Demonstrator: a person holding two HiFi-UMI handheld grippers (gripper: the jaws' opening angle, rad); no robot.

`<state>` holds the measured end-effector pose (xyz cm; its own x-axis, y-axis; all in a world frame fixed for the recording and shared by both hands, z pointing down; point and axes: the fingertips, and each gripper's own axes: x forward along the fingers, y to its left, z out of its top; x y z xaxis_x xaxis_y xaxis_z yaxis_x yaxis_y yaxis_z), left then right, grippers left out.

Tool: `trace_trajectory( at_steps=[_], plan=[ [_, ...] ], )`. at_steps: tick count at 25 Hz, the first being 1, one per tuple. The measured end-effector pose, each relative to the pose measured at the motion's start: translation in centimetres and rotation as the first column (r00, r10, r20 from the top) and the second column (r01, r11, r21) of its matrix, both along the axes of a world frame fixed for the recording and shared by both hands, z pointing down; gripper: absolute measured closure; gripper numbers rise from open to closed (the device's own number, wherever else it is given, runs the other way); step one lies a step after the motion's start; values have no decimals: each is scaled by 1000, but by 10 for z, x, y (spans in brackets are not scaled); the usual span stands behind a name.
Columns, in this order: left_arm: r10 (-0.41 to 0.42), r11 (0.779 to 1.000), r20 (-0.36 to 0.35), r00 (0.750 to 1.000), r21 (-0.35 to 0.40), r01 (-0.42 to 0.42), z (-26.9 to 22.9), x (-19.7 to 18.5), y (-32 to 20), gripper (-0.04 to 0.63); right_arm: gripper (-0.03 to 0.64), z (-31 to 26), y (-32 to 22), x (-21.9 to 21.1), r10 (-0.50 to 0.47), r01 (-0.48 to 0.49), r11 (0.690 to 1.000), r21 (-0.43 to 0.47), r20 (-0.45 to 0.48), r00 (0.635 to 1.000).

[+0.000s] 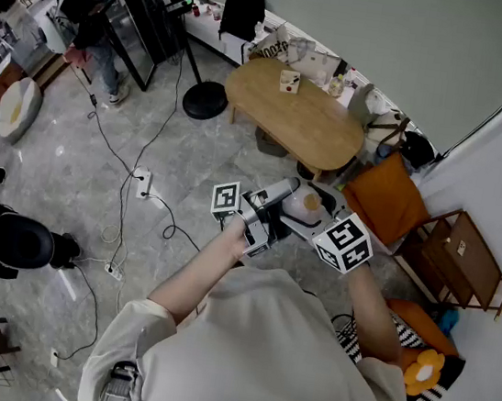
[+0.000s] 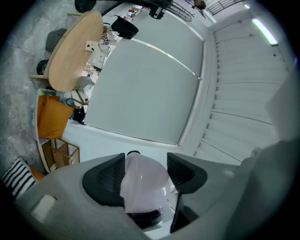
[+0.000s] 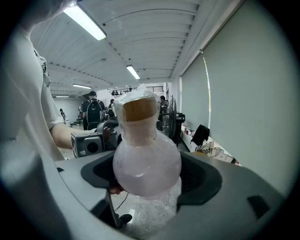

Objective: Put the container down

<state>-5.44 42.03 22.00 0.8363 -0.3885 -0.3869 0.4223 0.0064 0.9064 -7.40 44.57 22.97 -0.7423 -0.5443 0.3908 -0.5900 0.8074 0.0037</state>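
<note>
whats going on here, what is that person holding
A person holds a round cork-stoppered flask, wrapped in clear plastic, up in the air with two handheld grippers. The right gripper is clamped on its bulb, and the left gripper grips it from the other side. It has not been put down yet; the oval wooden table lies ahead.

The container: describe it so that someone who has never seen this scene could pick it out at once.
Near the oval wooden table, the person holds it up between the right gripper's jaws. The container is a clear, round-bellied flask with a short neck. A cork-brown stopper under thin plastic wrap sets it apart from everything around it.
</note>
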Motion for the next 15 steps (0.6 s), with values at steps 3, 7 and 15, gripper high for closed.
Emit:
trace_trajectory(
  at_steps=[3,7,15],
  plan=[
    [2,1000,3,1000,4,-2,-1,1,1,321,221,-1,1,1,-1,1,1000,3,-2,1000],
    [4,1000,4,1000,8,-4,-2,2,5,321,221,-1,5,1,-3,3,1000,5,-1,1000],
    [-2,1000,4,1000,0,2,3,3,14,321,221,3,14,3,-6,6,1000,-5,-4,1000]
  ],
)
